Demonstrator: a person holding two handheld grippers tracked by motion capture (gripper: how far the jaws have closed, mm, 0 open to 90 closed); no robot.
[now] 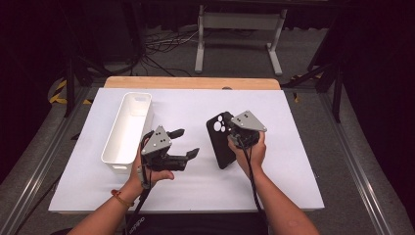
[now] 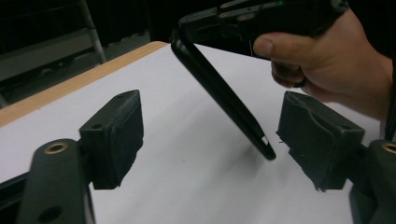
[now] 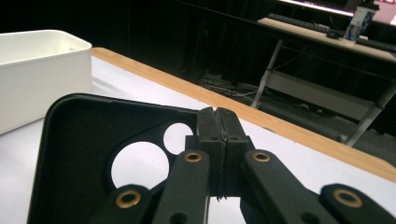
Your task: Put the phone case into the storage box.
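left gripper (image 1: 185, 142) sits left of centre in the high view, jaws spread wide and grasping nothing; in the left gripper view its two black pads (image 2: 114, 137) stand far apart at the lower left and lower right of the frame, with bare white table (image 1: 195, 105) between them. right gripper (image 1: 234, 128) sits right of centre in the high view, jaws clenched on the upper edge of a black phone case (image 1: 221, 142), beside the camera cutouts (round holes, seen at centre left of the right gripper view). in the left gripper view the case (image 2: 219, 91) hangs tilted from the upper centre, its lower end just above or touching the table; contact cannot be confirmed. a white bin (image 1: 128, 129) lies at the left of the table in the high view, well apart from the case. no readable brand, label or writing on the case, bin or grippers.
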